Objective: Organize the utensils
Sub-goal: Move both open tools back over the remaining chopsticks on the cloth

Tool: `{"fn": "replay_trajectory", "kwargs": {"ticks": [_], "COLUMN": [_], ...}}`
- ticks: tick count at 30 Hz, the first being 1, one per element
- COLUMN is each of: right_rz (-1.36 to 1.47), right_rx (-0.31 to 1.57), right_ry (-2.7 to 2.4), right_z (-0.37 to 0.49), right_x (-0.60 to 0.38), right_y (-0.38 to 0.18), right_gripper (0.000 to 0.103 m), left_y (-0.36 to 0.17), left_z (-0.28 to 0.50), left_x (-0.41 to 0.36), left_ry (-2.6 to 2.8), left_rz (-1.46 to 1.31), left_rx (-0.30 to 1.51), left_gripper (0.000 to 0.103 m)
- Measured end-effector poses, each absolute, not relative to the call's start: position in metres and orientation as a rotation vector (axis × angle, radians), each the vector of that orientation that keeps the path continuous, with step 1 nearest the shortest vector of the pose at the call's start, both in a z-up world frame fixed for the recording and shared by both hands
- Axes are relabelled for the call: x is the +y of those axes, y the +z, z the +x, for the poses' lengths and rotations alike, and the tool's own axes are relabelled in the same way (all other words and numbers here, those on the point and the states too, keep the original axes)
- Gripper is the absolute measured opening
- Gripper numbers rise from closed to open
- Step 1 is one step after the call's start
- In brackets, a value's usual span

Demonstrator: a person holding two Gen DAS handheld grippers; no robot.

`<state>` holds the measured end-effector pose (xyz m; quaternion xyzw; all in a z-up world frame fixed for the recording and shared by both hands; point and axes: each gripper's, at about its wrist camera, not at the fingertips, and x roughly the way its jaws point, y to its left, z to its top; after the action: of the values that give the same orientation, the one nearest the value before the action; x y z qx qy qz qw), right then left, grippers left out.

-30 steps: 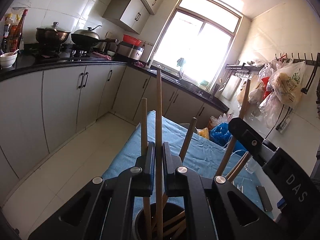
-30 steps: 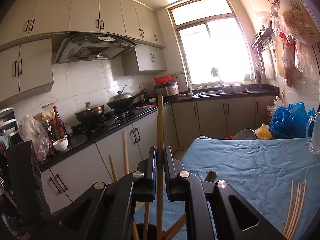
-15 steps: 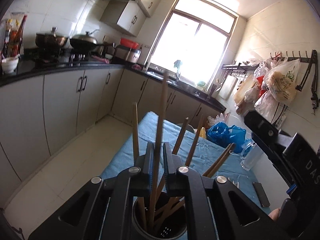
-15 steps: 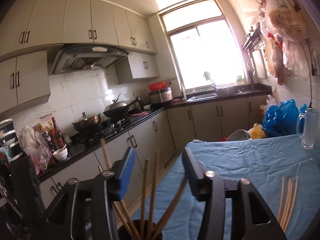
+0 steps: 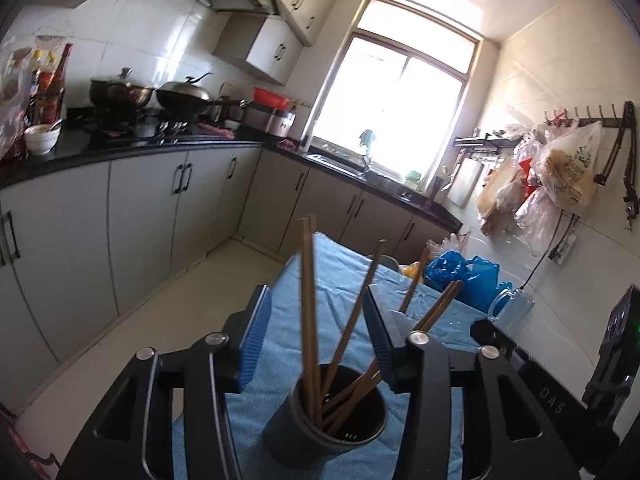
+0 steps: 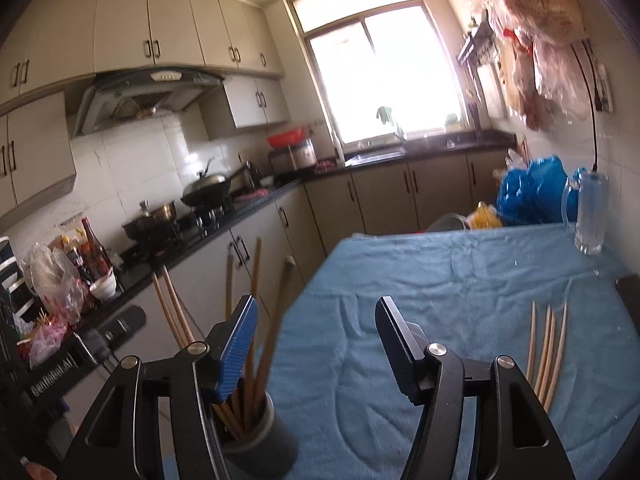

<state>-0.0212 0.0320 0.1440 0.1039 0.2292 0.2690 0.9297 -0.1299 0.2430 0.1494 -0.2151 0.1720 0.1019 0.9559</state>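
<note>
In the left wrist view, the left gripper (image 5: 318, 332) has its blue-padded fingers (image 5: 256, 340) parted and opening, pressing on nothing; several brown wooden chopsticks (image 5: 309, 300) rise up through the gap between them. These sticks are slim and dark, and they stand loosely in a dark round holder (image 5: 320, 424) that sits on the blue cloth (image 5: 332, 276) covering the desk, near the camera. Two stand almost upright side by side, while the others lean to the right. A clear glass mug (image 5: 512, 308) stands farther off on the right. In the right wrist view, the right gripper (image 6: 316, 344) holds its fingers (image 6: 238, 348) wide and opening, with only bare blue cloth (image 6: 440, 280) between them. The holder (image 6: 260, 436) sits at the near left corner of the desk, partly behind the left finger, its chopsticks (image 6: 256, 288) fanning upward. At the near right, a few paler chopsticks (image 6: 546, 348) lie flat on the cloth, close together and pointing away. The glass mug (image 6: 590, 216) stands at the far right edge.
</note>
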Motion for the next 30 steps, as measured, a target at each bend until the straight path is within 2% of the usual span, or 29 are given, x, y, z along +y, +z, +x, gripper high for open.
{"fn": "replay_trajectory", "kwargs": {"ticks": [9,19,24,30], "right_rz": [0.176,0.232,0.230,0.209], "right_rx": [0.715,0.842,0.842,0.818], "right_ry": [0.680,0.763,0.730,0.543], "right_z": [-0.012,0.002,0.002,0.005], "right_x": [0.045,0.047,0.037,-0.036], "right_y": [0.096,0.085,0.086,0.078], "right_gripper": [0.067,0.064,0.063,0.063], "left_y": [0.115,0.099,0.108,0.113], "left_z": [-0.133,-0.133,-0.146,-0.145], "left_x": [0.259,0.257,0.238,0.179], "left_ry": [0.248,0.195,0.134,-0.054], "left_rz": [-0.488,-0.496,-0.457,-0.357], "left_rx": [0.461,0.518,0.498,0.554], "left_gripper": [0.052,0.053,0.053,0.053]}}
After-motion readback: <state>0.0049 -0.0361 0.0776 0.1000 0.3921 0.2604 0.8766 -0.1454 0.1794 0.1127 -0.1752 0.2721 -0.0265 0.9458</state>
